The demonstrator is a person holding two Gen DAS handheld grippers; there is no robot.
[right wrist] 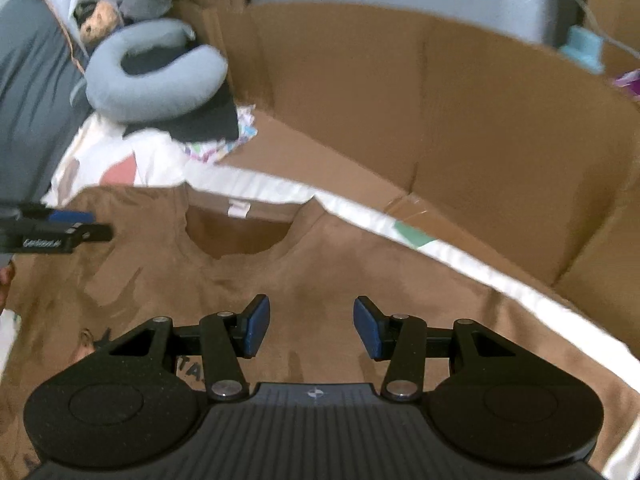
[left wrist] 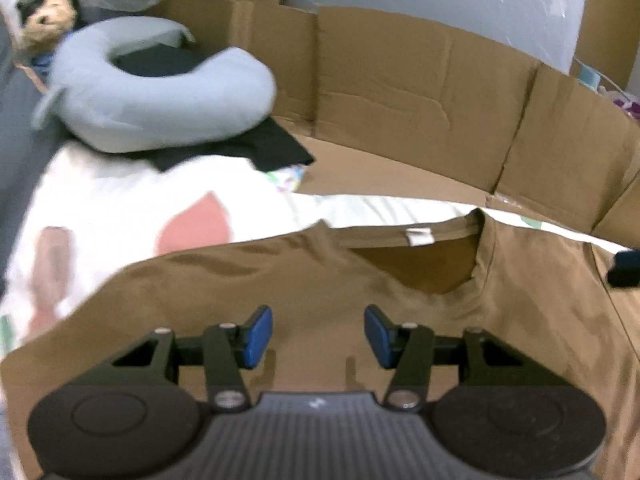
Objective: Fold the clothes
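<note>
T-shirt (left wrist: 280, 280), brown, lies spread flat and face up on a white patterned sheet (left wrist: 120, 200), its collar (left wrist: 420, 236) toward the cardboard wall (left wrist: 400, 80). The left gripper (left wrist: 318, 336) and right gripper (right wrist: 311, 326) hover over its chest, each with its 2 blue pads well apart and nothing between them. The cloth looks light, soft and limp, likely to sag and wrinkle, so the shoulder seams or the hem corners seem the surest holds. A grey neck pillow (left wrist: 160, 92) sits well apart.
</note>
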